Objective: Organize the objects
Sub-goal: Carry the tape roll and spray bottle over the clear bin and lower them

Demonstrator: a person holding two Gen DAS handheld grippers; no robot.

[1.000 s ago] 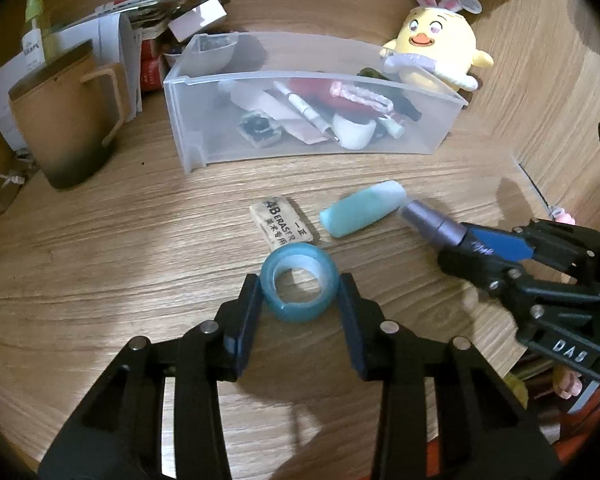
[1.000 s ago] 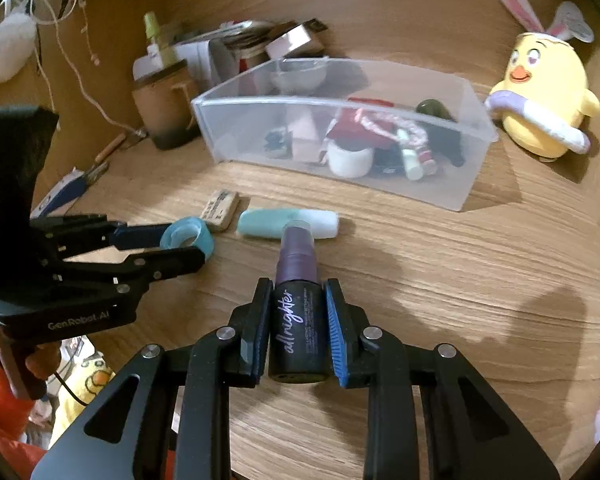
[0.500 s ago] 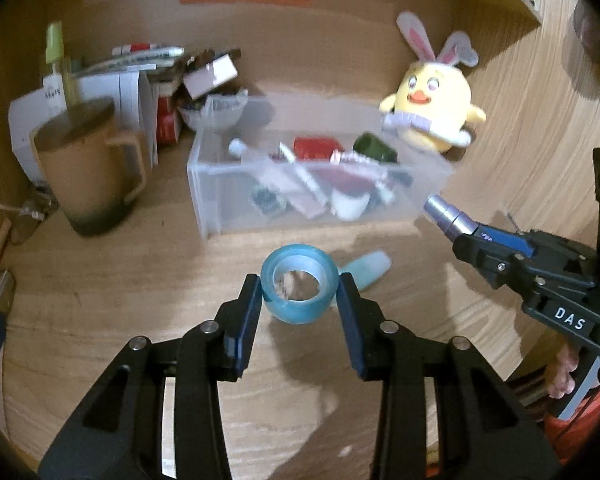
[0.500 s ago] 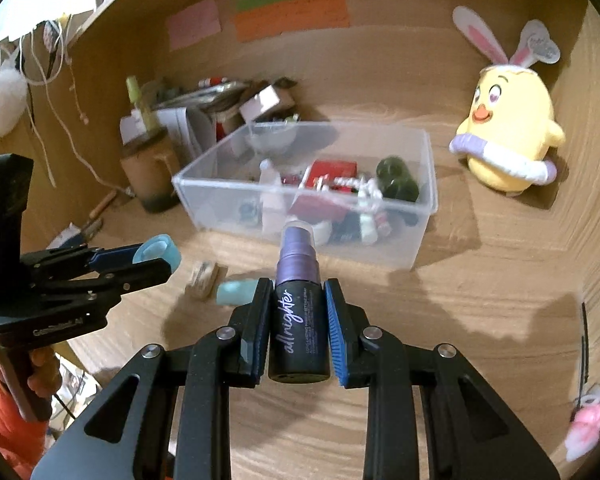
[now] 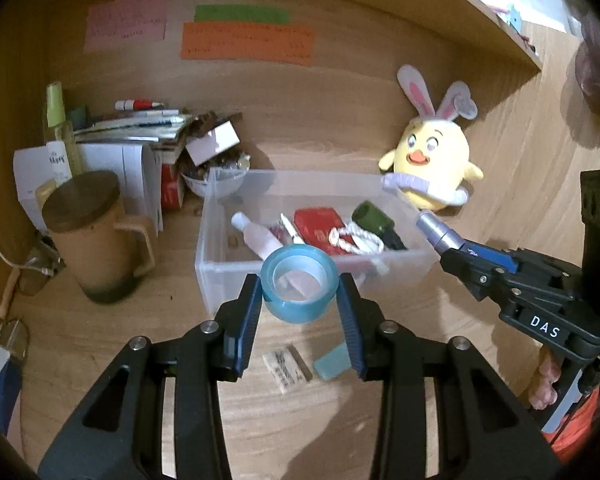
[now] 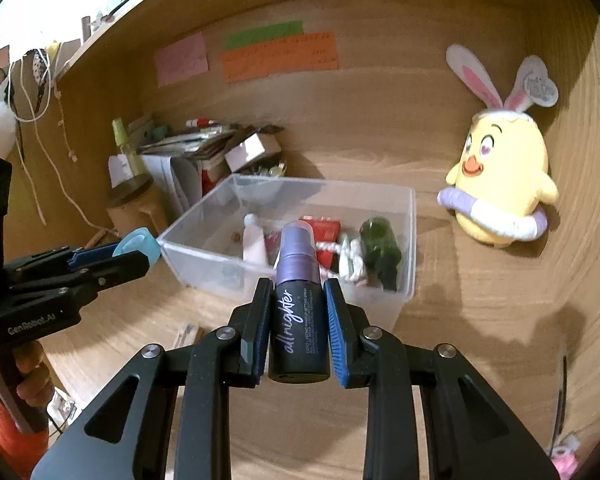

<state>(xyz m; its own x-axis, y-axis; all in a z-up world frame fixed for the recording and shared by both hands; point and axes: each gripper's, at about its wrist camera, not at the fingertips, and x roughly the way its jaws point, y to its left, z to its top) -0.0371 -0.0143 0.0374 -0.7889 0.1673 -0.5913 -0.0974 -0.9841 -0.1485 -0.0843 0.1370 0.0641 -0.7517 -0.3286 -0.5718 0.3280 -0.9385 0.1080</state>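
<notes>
The left gripper was clamped on a blue tape roll, held off the desk in front of the near wall of the clear plastic bin. The right gripper gripped a dark spray bottle marked "all nighter", its purple cap pointing toward the same bin, which sat on the desk just ahead. Inside the bin lay a small white bottle toward the left, a red packet in the middle, a white beaded cord draped over it, and a dark green bottle at the right end; a few crumbs dotted the bare floor on the left. On the desk below the left gripper rested an eraser and, just beside it, a teal object partly hidden by a finger. A brown mug with a wooden lid stood left of the bin, with stacked papers behind it. A yellow plush chick with rabbit ears sat to the right of the bin, near the back wall.
</notes>
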